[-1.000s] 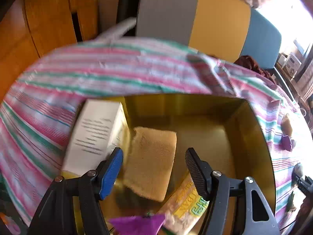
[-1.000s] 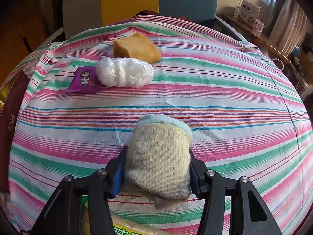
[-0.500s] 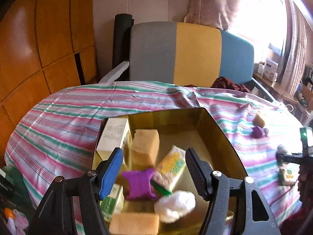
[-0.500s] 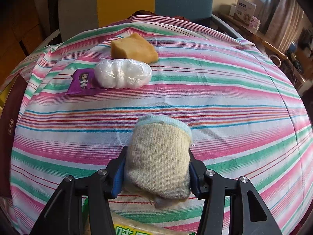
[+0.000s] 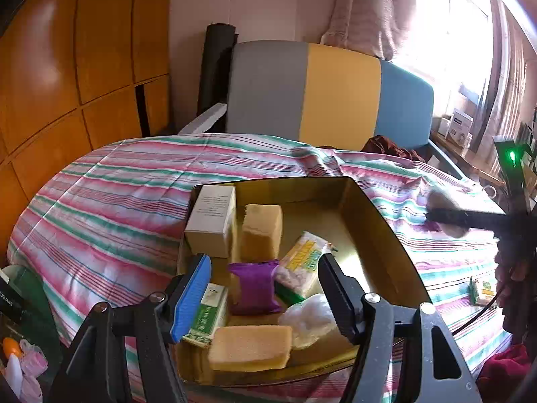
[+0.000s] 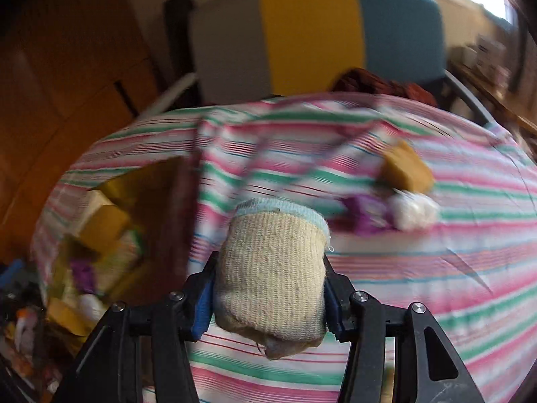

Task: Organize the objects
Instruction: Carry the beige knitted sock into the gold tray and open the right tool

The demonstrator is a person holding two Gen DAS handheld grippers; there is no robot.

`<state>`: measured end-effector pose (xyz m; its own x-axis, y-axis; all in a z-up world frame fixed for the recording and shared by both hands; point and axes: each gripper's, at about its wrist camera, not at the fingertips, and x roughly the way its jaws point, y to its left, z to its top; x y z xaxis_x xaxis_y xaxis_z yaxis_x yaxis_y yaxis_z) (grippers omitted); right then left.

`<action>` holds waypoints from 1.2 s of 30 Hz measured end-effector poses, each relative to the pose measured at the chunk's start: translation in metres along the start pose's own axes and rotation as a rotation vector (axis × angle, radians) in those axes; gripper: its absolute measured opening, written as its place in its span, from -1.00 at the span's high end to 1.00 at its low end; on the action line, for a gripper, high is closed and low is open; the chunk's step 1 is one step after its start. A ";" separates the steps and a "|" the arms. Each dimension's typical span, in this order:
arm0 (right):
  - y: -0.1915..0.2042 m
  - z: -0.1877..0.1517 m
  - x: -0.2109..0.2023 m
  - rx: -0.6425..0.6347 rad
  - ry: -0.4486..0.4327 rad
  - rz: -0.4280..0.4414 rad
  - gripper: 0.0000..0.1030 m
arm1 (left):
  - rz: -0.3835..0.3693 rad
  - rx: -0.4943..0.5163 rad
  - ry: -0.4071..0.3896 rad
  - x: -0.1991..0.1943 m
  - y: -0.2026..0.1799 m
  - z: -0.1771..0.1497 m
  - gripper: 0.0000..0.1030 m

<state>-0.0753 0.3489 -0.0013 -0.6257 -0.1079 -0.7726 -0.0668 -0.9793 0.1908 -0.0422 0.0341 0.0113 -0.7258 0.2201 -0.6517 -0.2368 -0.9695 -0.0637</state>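
left gripper (image 5: pixel 263 290): jaws apart, nothing between them, hanging over the near end of the gold box
right gripper (image 6: pixel 270 297): clamped on the rolled sock, one pad pressed to each side
rolled sock (image 6: pixel 273 272): 1, cream knit with a pale blue cuff, held above the striped cloth, just right of the gold box in the right wrist view
gold box (image 5: pixel 379 225): 1, open top, shiny gold inside, sits on the striped cloth
sponges in box: 2, tan; one upright (image 5: pixel 261 231) near the far end, one lying flat (image 5: pixel 250 347) at the near edge
white carton (image 5: pixel 211 220): 1, standing in the far left corner of the box, touching the upright sponge
purple packet in box (image 5: pixel 253 285): 1, middle of the box, between the left gripper's fingers in view
yellow-green snack pack (image 5: pixel 302 263): 1, tilted, just right of the purple packet
green-white carton (image 5: pixel 204 315): 1, near left of the box, partly behind the blue pad
white plastic bundle in box (image 5: pixel 310 317): 1, near right, touching the flat sponge
items outside the box on the cloth: 3 in a cluster, blurred; tan sponge (image 6: pixel 406 168), purple packet (image 6: pixel 365 213), white bundle (image 6: pixel 414 210)
small snack pack on cloth (image 5: pixel 481 290): 1, well right of the box
striped cloth (image 5: pixel 107 208): 1, pink, green and white, covers the whole surface
chair (image 5: pixel 332 94): 1, back in grey, yellow and blue panels, behind the cloth
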 end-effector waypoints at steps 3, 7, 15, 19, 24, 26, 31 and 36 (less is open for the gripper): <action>0.046 0.013 0.010 -0.061 0.000 0.066 -0.05 | 0.002 -0.012 0.002 -0.001 0.008 -0.003 -0.31; 0.095 0.022 0.030 -0.130 0.024 0.108 -0.05 | 0.004 -0.039 0.005 -0.002 0.021 -0.007 -0.31; 0.140 0.036 0.088 -0.164 0.093 0.060 -0.05 | 0.010 -0.077 0.016 0.002 0.042 -0.014 -0.31; 0.143 0.046 0.116 -0.127 0.127 0.021 -0.05 | 0.008 -0.104 0.031 0.006 0.050 -0.018 -0.31; 0.158 0.043 0.144 -0.147 0.182 0.006 -0.05 | 0.004 -0.123 0.044 0.010 0.056 -0.023 -0.31; 0.165 0.039 0.153 -0.158 0.207 0.035 -0.05 | 0.002 -0.126 0.050 0.012 0.057 -0.023 -0.31; 0.174 0.029 0.159 -0.176 0.229 0.088 -0.10 | 0.002 -0.130 0.054 0.013 0.059 -0.024 -0.31; 0.164 0.029 0.151 -0.111 0.233 0.135 -0.43 | 0.002 -0.129 0.059 0.013 0.056 -0.025 -0.31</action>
<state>-0.2035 0.1773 -0.0690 -0.4270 -0.2621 -0.8655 0.0985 -0.9649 0.2436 -0.0485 -0.0204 -0.0193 -0.6862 0.2150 -0.6949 -0.1478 -0.9766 -0.1562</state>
